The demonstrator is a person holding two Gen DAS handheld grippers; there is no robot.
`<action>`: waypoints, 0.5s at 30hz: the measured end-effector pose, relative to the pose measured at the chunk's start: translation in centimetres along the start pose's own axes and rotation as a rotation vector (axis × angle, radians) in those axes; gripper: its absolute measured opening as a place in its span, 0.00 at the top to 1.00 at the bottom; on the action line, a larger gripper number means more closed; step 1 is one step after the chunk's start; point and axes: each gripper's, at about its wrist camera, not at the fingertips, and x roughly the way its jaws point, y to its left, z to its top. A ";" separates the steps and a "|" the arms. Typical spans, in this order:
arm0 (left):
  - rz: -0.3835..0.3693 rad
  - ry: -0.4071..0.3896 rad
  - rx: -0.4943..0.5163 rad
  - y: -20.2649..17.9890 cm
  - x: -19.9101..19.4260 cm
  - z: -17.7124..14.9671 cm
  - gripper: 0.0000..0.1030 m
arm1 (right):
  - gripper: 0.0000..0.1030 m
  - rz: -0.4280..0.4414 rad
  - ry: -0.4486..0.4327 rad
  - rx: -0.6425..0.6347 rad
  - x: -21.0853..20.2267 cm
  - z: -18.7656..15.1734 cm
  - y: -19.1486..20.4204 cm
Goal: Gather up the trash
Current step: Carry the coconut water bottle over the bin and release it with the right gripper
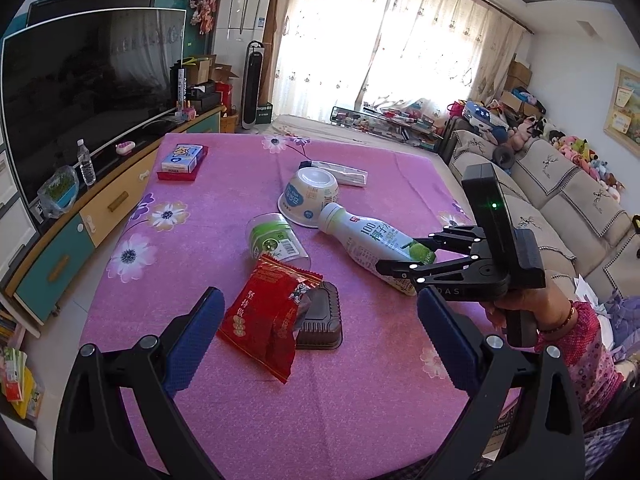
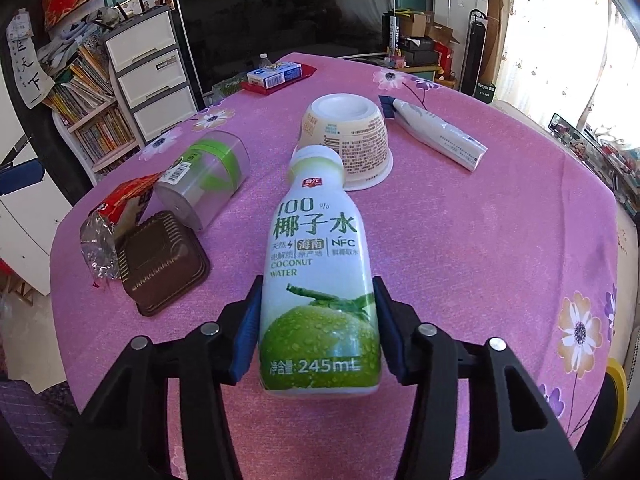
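A white coconut water bottle (image 2: 320,264) lies on the pink tablecloth (image 2: 480,260). My right gripper (image 2: 318,320) is shut on its lower body; it shows in the left wrist view too (image 1: 404,258), on the bottle (image 1: 360,236). My left gripper (image 1: 320,320) is open above a red snack wrapper (image 1: 268,316) and a brown plastic tray (image 1: 320,316), touching neither. An upturned white cup (image 1: 310,196), a clear jar with a green label (image 1: 276,240) and a white tube (image 1: 344,172) lie further back.
A blue and white box on a red packet (image 1: 182,162) sits at the table's far left corner. A TV cabinet (image 1: 80,216) with a large TV runs along the left. A sofa (image 1: 560,200) stands to the right.
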 end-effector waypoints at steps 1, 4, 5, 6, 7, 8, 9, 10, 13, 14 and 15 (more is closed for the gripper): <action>-0.002 0.001 0.001 -0.1 0.1 0.0 0.07 | 0.52 0.001 -0.001 0.004 -0.2 -0.2 0.1; -0.003 0.003 0.005 -0.1 0.2 -0.1 0.07 | 0.53 0.005 -0.011 0.020 -1.2 -0.9 0.3; -0.003 0.004 0.004 -0.1 0.3 -0.1 0.07 | 0.53 0.000 -0.014 0.022 -1.5 -1.2 0.4; -0.005 0.004 0.004 -0.1 0.4 -0.1 0.07 | 0.53 -0.003 -0.015 0.023 -1.9 -1.5 0.5; -0.007 0.005 0.004 -0.1 0.4 -0.1 0.07 | 0.53 -0.004 -0.020 0.027 -2.2 -1.8 0.6; -0.008 0.005 0.006 -0.2 0.5 -0.1 0.07 | 0.53 -0.006 -0.025 0.031 -2.6 -2.2 0.6; -0.009 0.005 0.008 -0.2 0.6 -0.2 0.07 | 0.53 -0.006 -0.030 0.036 -3.0 -2.5 0.7; -0.013 0.006 0.009 -0.3 0.6 -0.2 0.07 | 0.53 -0.008 -0.036 0.042 -3.4 -2.7 0.7; -0.019 0.008 0.018 -0.7 0.8 -0.3 0.07 | 0.53 -0.013 -0.056 0.054 -4.6 -3.3 0.7; -0.021 0.008 0.021 -0.8 0.8 -0.2 0.07 | 0.53 -0.012 -0.063 0.060 -5.0 -3.5 0.6; -0.023 0.008 0.024 -0.9 0.8 -0.2 0.07 | 0.53 -0.015 -0.070 0.064 -5.3 -3.6 0.5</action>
